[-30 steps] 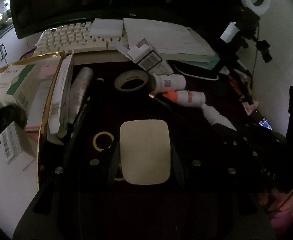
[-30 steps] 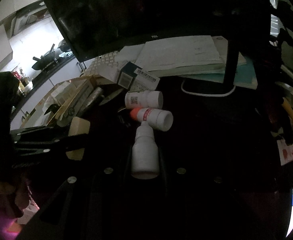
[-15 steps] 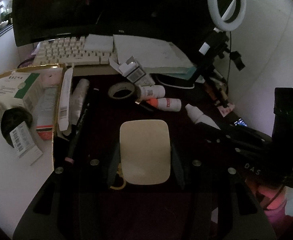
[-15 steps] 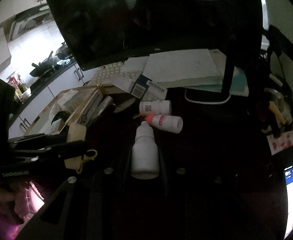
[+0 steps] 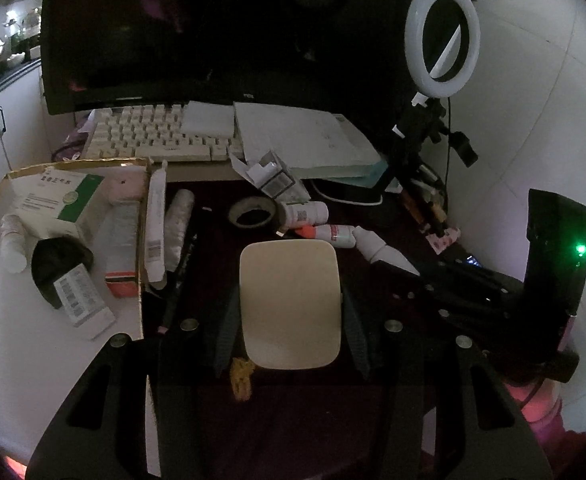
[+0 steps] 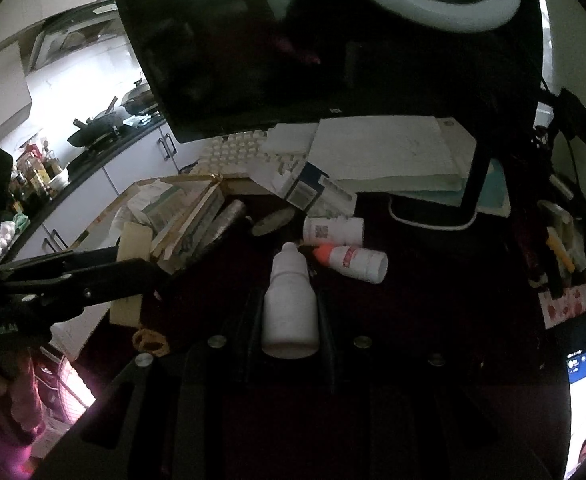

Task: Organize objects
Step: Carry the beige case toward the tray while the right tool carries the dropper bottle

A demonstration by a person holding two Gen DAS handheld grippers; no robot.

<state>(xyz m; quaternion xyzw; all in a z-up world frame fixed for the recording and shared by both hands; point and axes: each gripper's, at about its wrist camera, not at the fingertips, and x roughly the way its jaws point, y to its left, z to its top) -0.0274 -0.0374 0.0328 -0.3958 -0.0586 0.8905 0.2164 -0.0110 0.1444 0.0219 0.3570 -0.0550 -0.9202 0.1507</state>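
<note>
The dark counter [image 6: 433, 292] lies bare to the right of the two lying white bottles [image 6: 333, 229], up to the clutter at the wall. Ahead, the tape roll [image 5: 251, 212], an opened carton [image 5: 271, 176] and the keyboard [image 5: 153, 136] under the monitor [image 5: 197, 28] close the way. On the left the gold-edged box [image 5: 143, 240], crowded with cartons, and the tubes [image 5: 155, 216] leaning along its wall bar passage. The ring light stand [image 5: 413, 136] blocks the far right corner.

The right tool [image 6: 291, 312] grips a white dropper bottle [image 6: 290, 304] above the dark desk [image 6: 433, 280].
</note>
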